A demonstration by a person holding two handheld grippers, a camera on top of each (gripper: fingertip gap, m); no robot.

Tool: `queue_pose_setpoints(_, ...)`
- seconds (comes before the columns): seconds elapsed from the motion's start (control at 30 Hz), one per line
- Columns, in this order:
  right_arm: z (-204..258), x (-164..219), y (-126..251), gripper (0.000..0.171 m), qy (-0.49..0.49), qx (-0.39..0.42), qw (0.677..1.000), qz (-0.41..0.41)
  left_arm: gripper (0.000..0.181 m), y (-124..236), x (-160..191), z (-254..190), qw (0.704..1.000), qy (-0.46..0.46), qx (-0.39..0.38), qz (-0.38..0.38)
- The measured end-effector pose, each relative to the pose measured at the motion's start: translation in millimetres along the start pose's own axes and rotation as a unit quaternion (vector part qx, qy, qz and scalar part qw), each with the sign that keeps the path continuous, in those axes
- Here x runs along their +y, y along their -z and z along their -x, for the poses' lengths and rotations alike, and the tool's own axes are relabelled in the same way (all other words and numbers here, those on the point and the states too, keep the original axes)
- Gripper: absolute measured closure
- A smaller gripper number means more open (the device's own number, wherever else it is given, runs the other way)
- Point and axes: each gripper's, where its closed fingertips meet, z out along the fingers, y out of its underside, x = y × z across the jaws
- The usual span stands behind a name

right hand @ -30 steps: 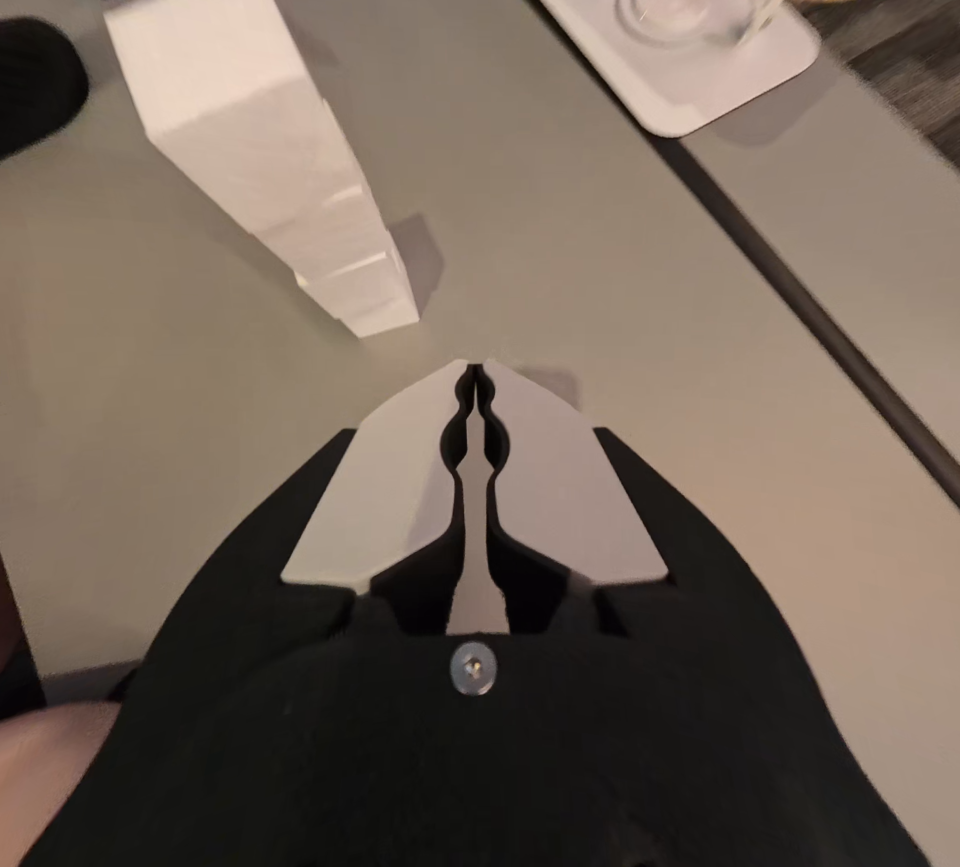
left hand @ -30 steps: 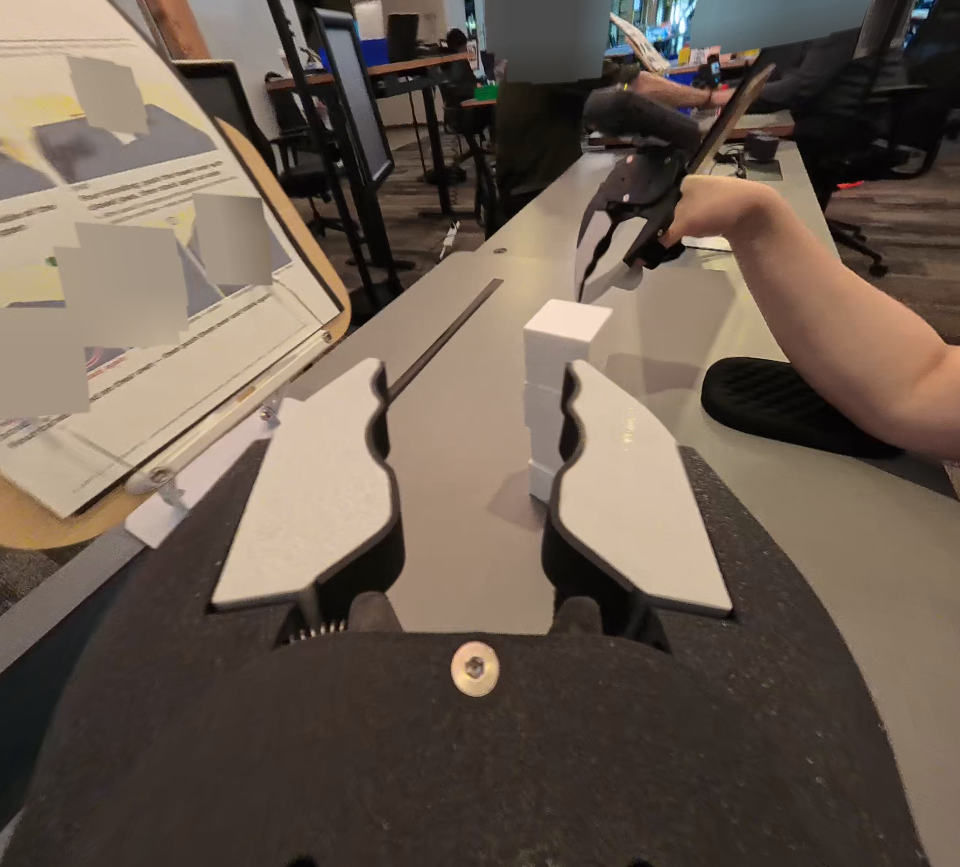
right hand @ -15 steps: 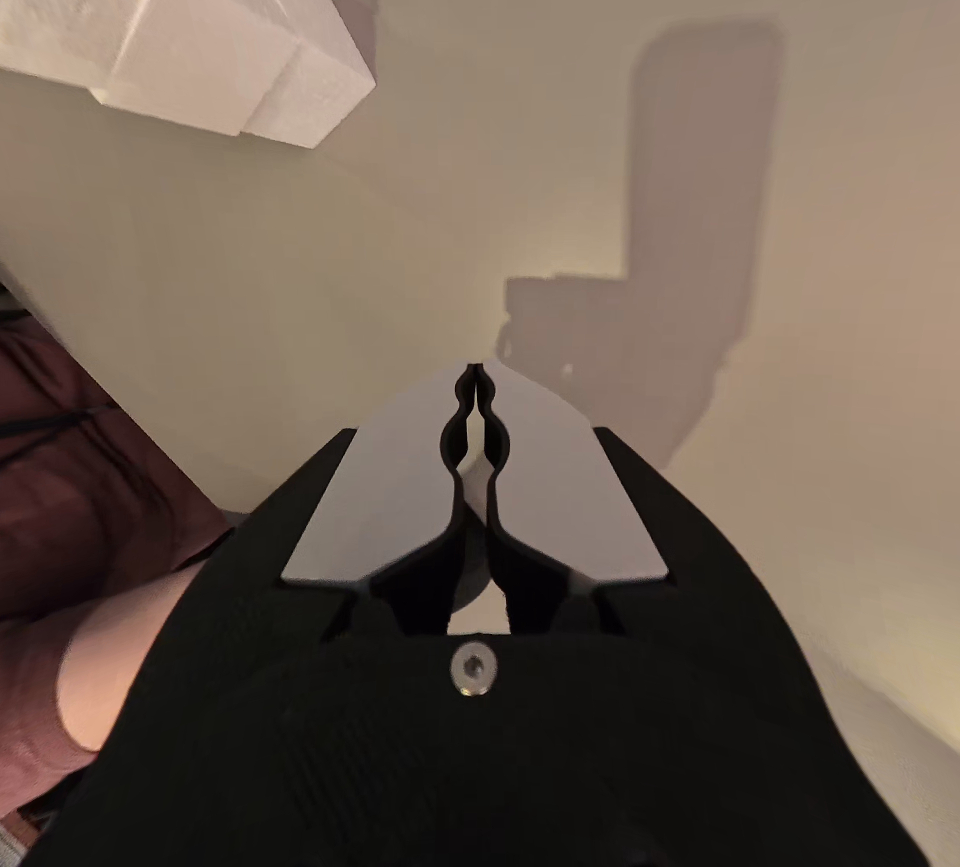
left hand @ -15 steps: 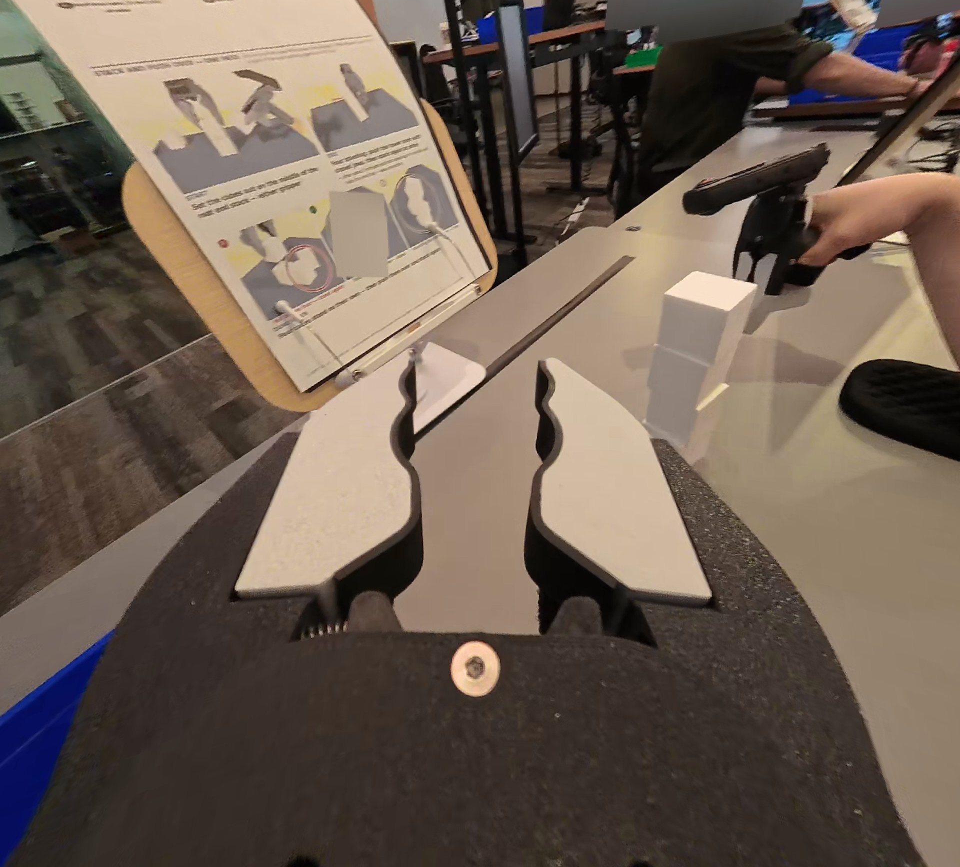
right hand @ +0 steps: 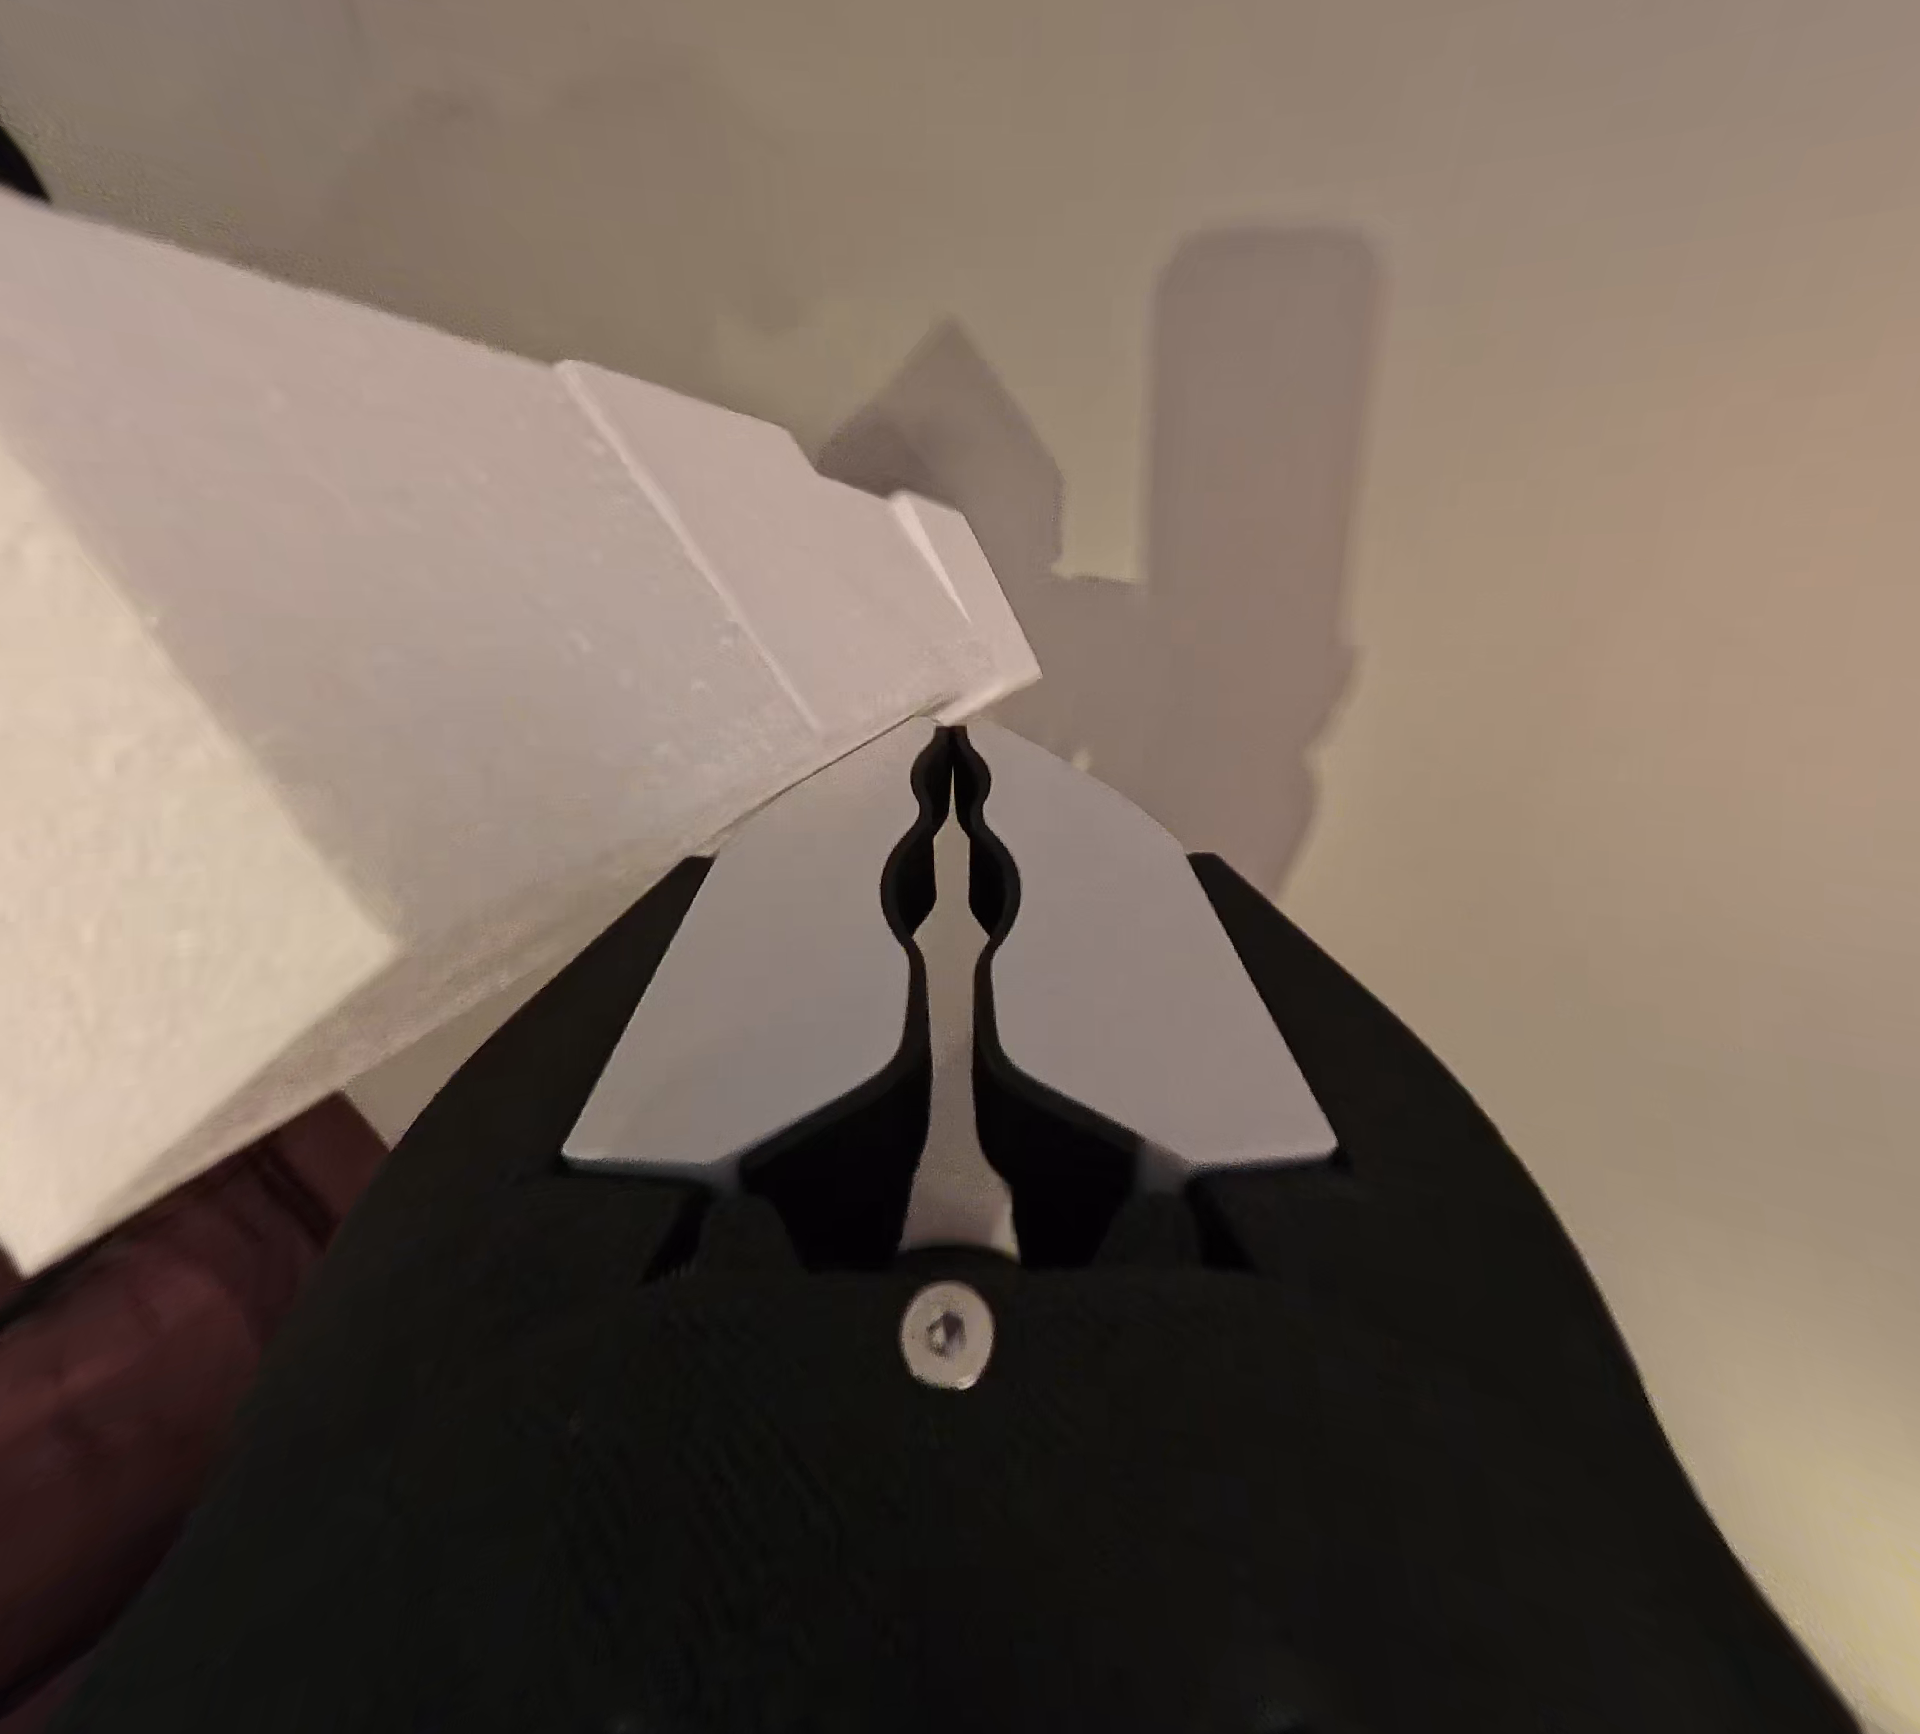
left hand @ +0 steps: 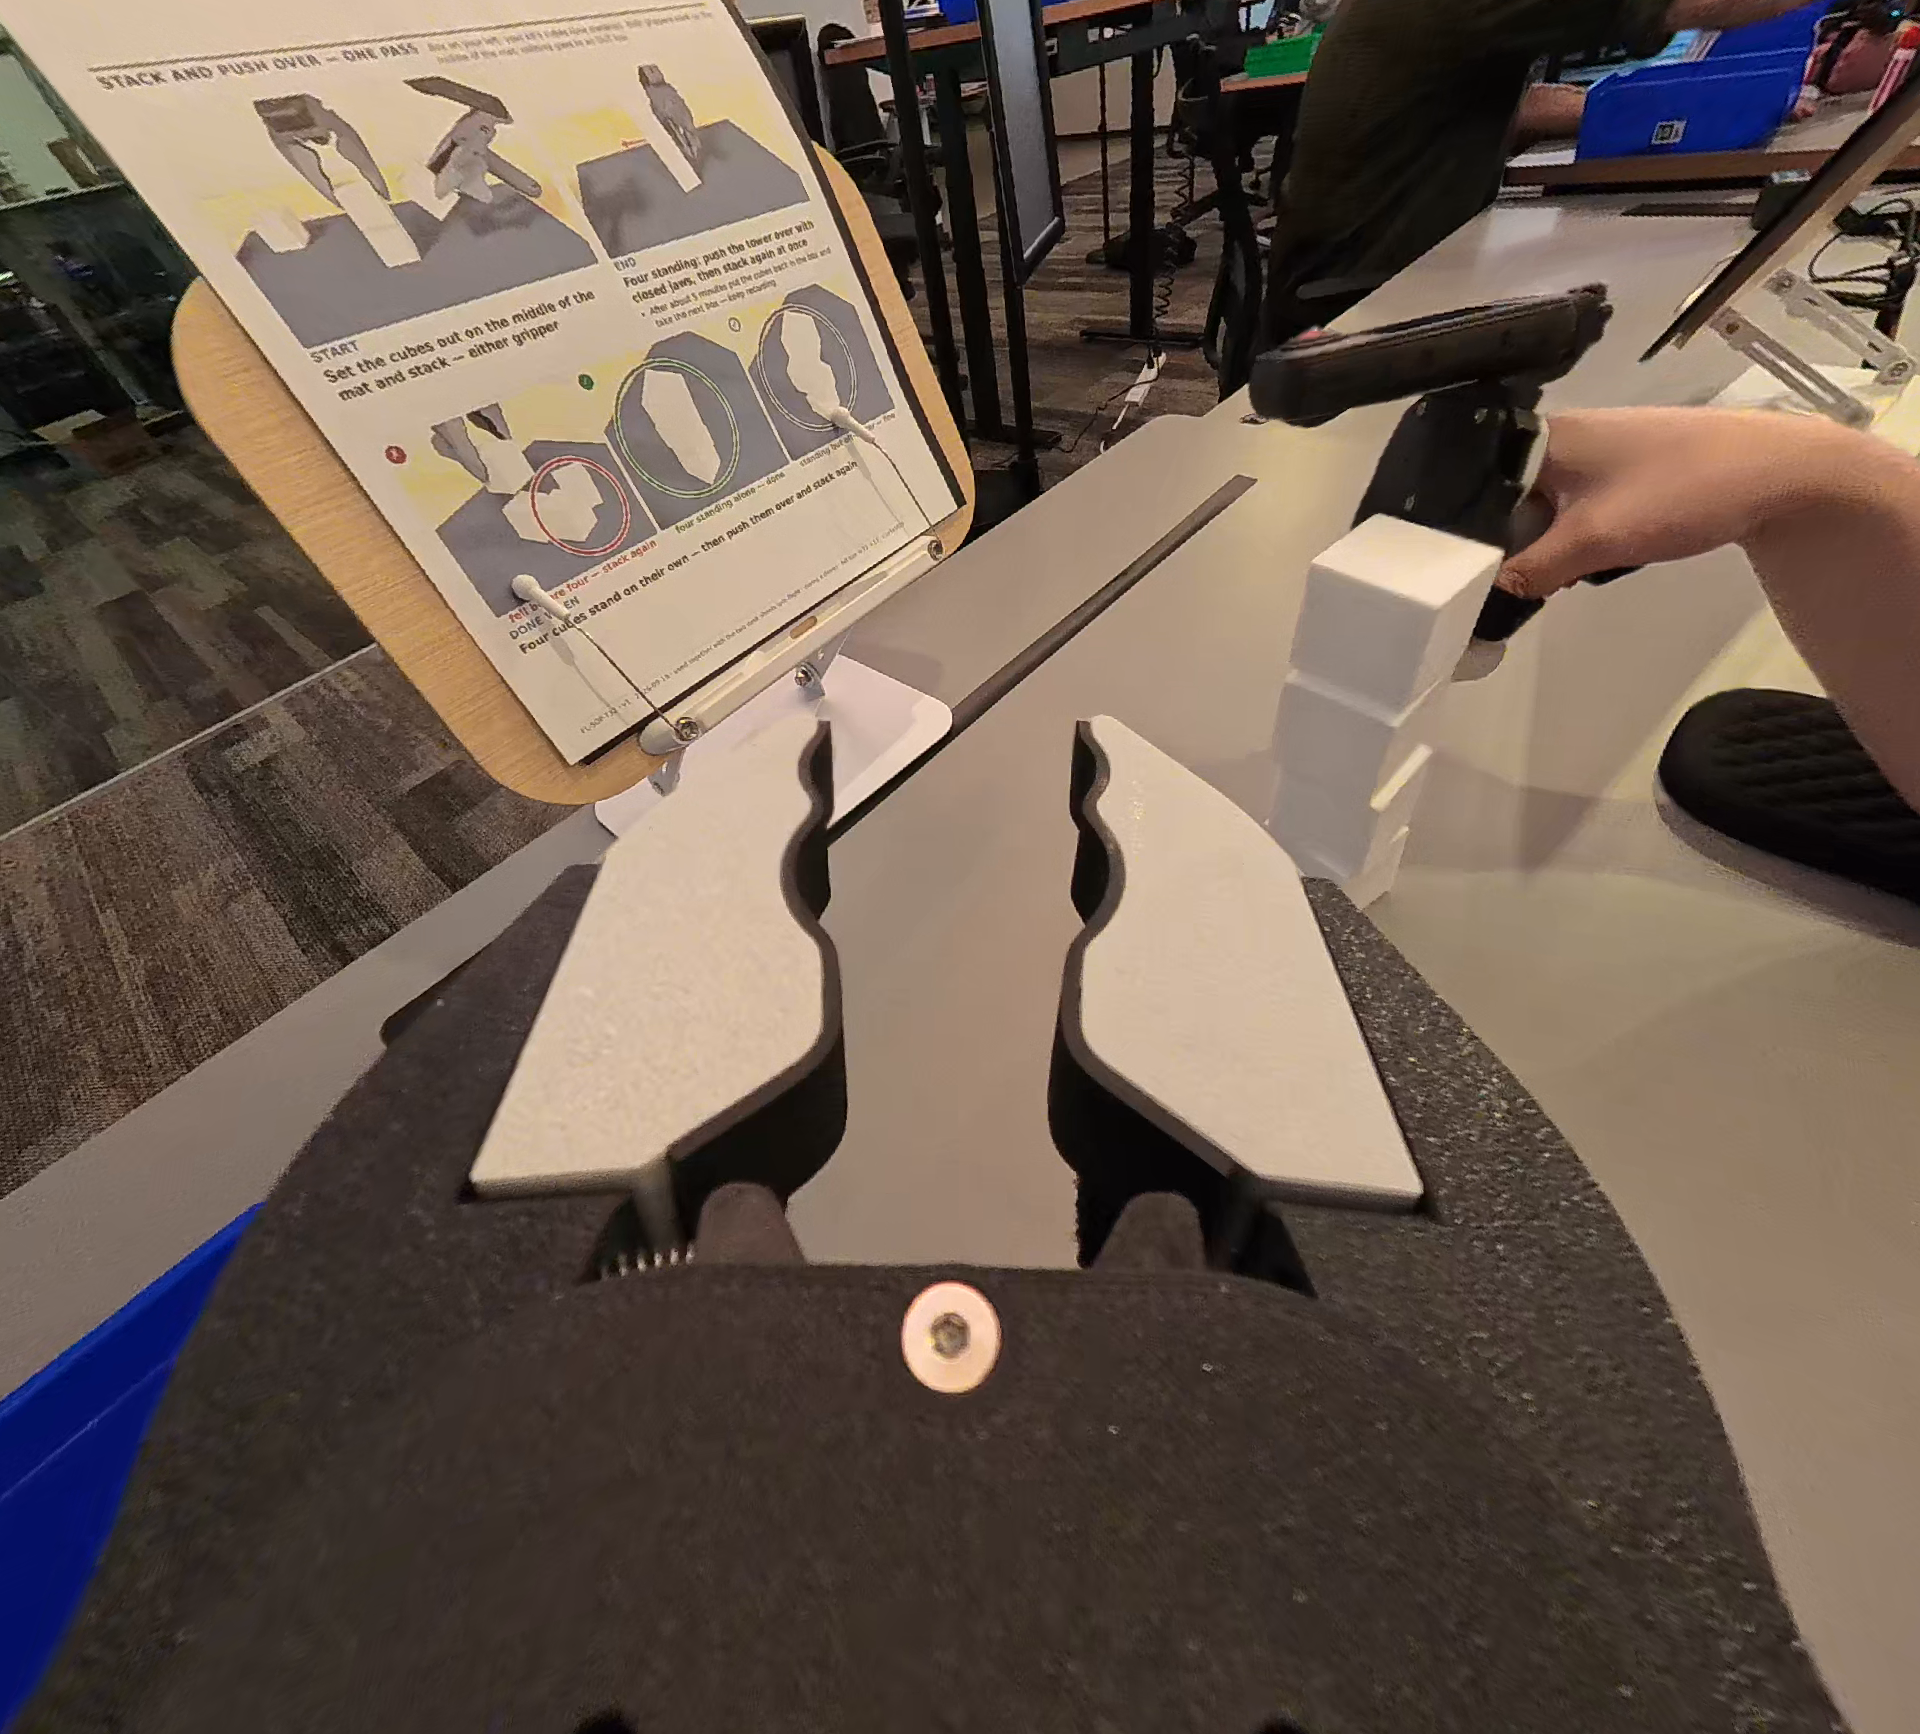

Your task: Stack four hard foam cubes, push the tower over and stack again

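Four white foam cubes [left hand: 1371,697] stacked at 2 o'clock on grey surface [left hand: 1558,1113] | left gripper [left hand: 951,775] spread, empty | right gripper [right hand: 951,734] pressed together, tips against tower.

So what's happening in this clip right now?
A person is working two handheld grippers over a grey table. A tower of white foam cubes stands there, its layers a little offset. The right gripper, shut and empty, sits right against the tower, apparently about to push it over. The left gripper is open and empty, held back from the stack. An instruction sheet on a stand is at the left.
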Motion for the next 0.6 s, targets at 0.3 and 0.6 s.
queue_pose_setpoints(0.3, 26, -34, 47, 0.17, 0.078, 0.073, 0.987, -0.119, 0.135, -13, 6, -7, 1.0, -0.015, -0.005, 0.021)
queue_pose_setpoints(0.6, 19, -36, 79, 0.17, 0.087, 0.075, 0.978, -0.176, 0.13, -13, 15, -1, 0.998, -0.026, -0.021, 0.048)
